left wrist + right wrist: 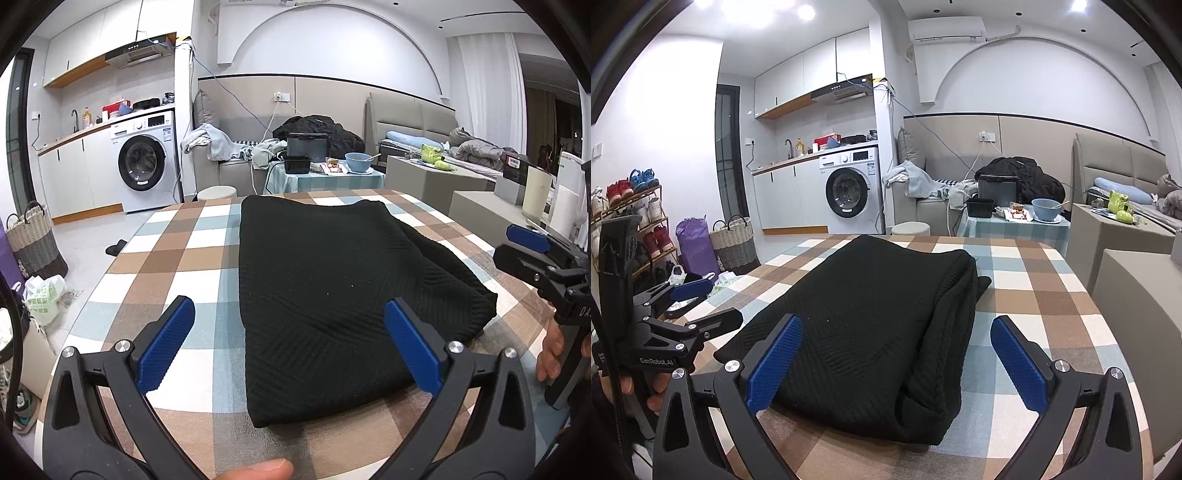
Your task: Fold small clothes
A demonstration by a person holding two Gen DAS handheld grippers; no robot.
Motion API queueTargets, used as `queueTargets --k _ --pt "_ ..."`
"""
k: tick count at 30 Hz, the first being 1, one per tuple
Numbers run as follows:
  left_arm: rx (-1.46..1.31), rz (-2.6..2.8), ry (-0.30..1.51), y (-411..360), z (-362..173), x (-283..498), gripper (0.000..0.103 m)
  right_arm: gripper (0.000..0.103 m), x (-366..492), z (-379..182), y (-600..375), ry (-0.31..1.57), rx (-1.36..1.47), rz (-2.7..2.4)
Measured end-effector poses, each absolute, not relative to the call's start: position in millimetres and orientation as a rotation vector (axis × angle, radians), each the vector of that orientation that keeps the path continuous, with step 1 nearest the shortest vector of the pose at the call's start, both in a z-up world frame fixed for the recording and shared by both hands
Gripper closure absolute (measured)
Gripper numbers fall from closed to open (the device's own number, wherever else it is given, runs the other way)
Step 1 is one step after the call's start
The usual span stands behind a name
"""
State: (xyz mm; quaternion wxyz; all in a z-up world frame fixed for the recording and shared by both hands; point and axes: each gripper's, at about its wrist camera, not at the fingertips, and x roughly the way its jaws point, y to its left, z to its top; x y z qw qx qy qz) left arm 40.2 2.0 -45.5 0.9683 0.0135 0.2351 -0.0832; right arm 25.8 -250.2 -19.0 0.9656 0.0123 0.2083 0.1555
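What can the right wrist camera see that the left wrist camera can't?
Only the right wrist view shows the shoe rack and the air conditioner. Only the left wrist view shows the white box far right. Both show the black garment folded on the checkered tablecloth, the washing machine, and both grippers open.

"GenRobot.AI" stands in white on the black body of the left gripper (698, 302), seen from the right wrist. The right gripper (517, 251) shows only "DAS" at the picture's edge.
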Motion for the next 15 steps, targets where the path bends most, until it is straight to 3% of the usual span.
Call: queueTargets --k 15 --pt "0.032 -0.171 0.481 2.3 -45.7 40.1 0.001 0.000 22.6 -17.9 -252.6 0.414 0.030 0.316"
